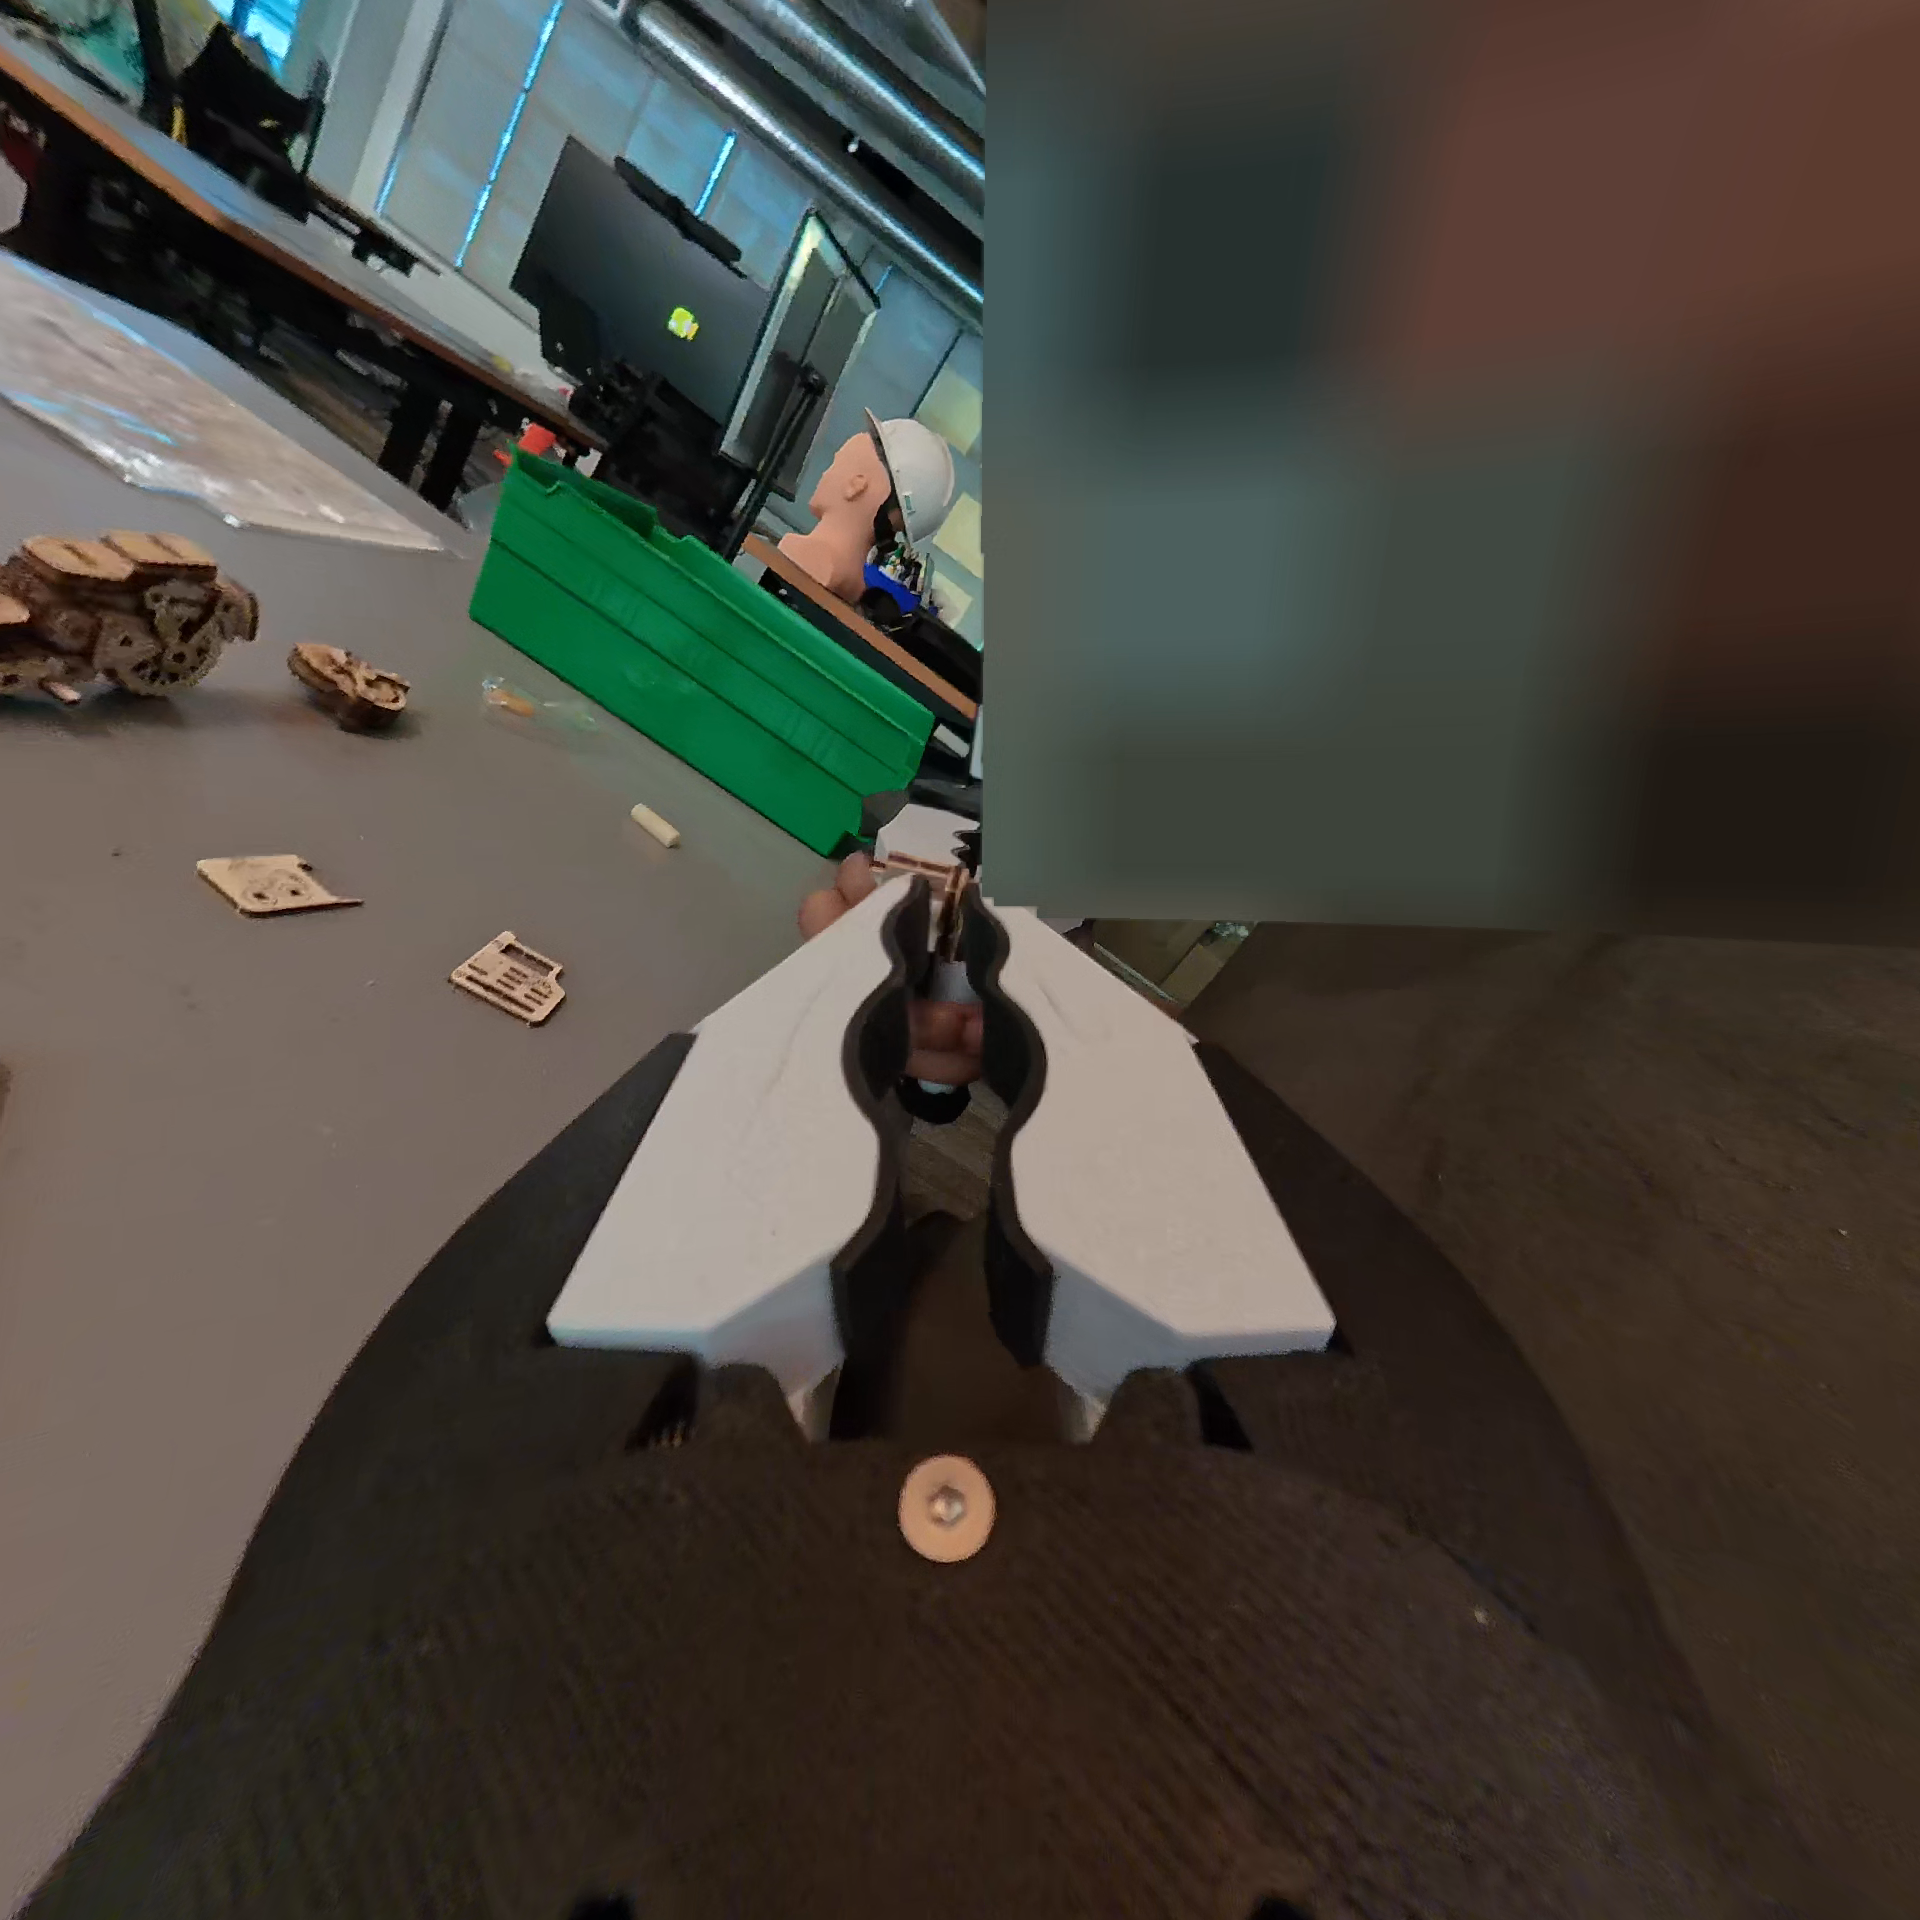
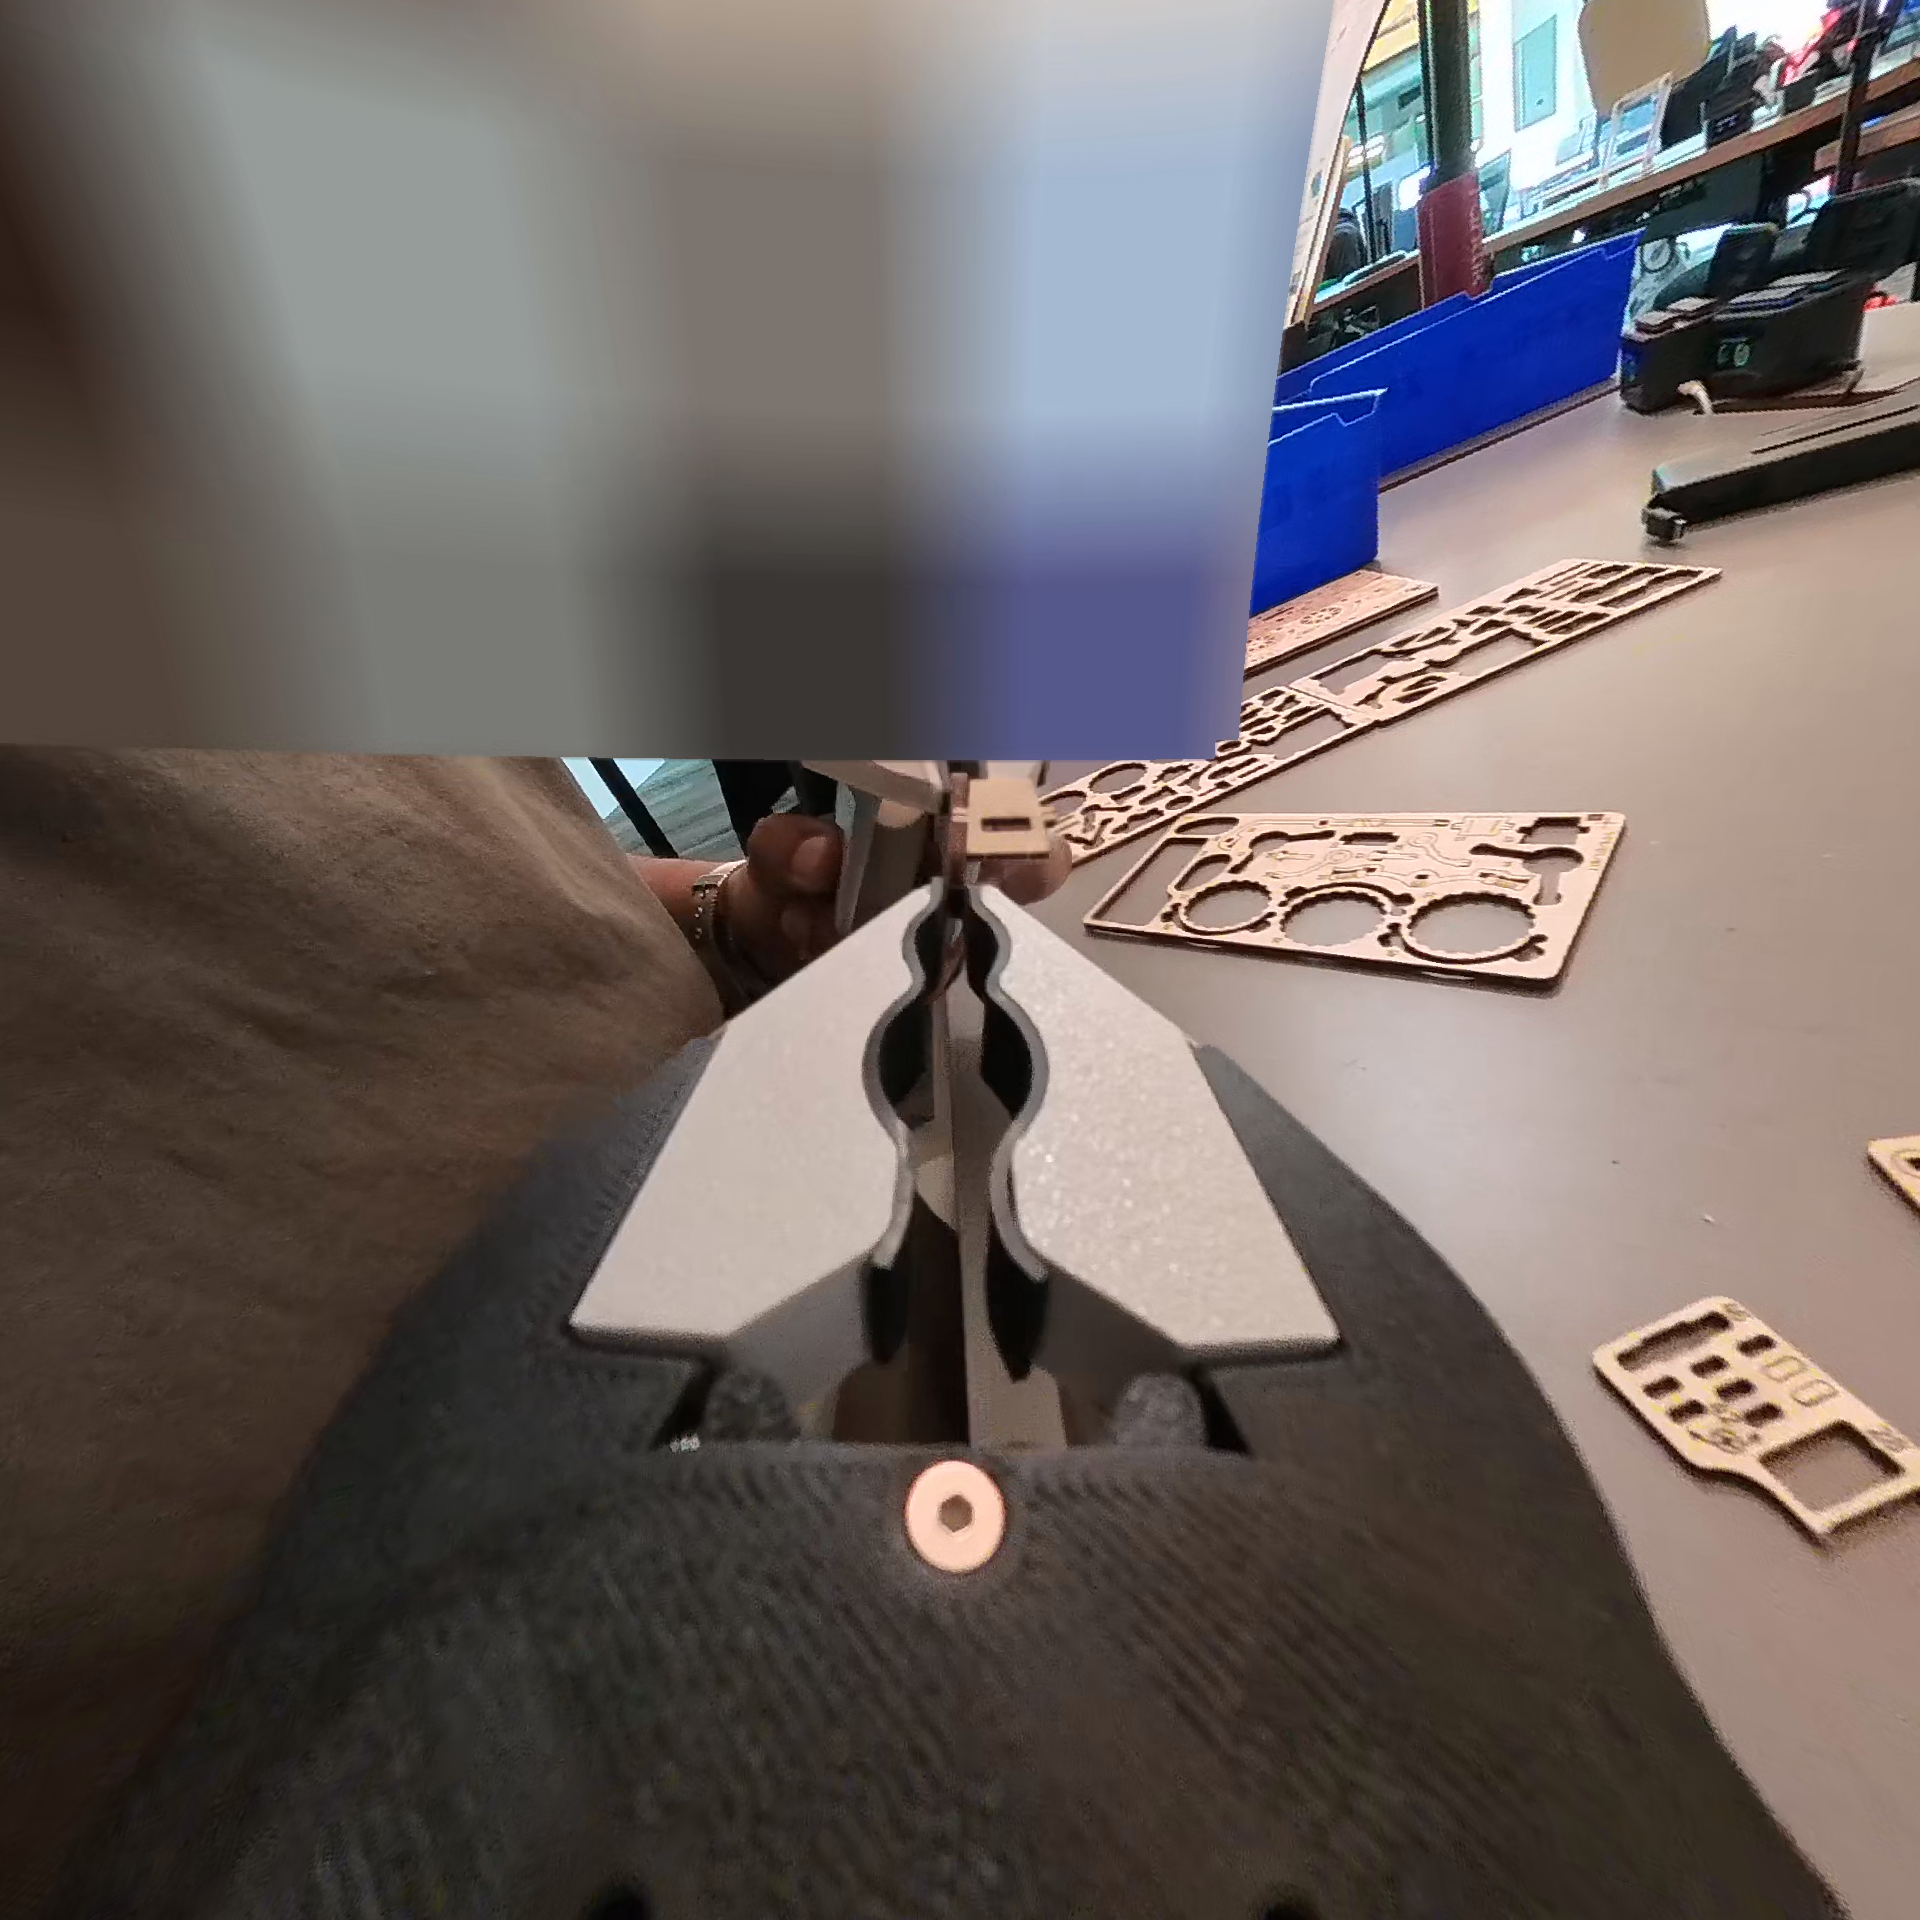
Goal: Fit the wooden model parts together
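Your left hand-held gripper (image 1: pixel 940 914), at the centre of the left wrist view, is pinched narrow on a thin wooden strip (image 1: pixel 948 920) whose tip shows just above the fingertips, with a small cross-shaped wooden piece (image 1: pixel 914 864) at its top. Keep that grip firm and steady, so the strip cannot twist while the parts meet. On the grey tabletop (image 1: pixel 312 1091) at the left of that frame sit a half-built wooden model (image 1: pixel 114 618), a smaller wooden assembly (image 1: pixel 348 686) and two loose flat cut-outs.

In the right wrist view, your right hand-held gripper (image 2: pixel 954 894) is also nearly closed, clamping a thin part edge-on, and a flat tan slotted tab (image 2: pixel 1003 821) stands just above its tips. Line the slot up squarely before pressing (thin laser-cut wood probably snaps if forced at an angle). To the right lie emptied wooden sheets (image 2: pixel 1351 899) with round gear-shaped holes.
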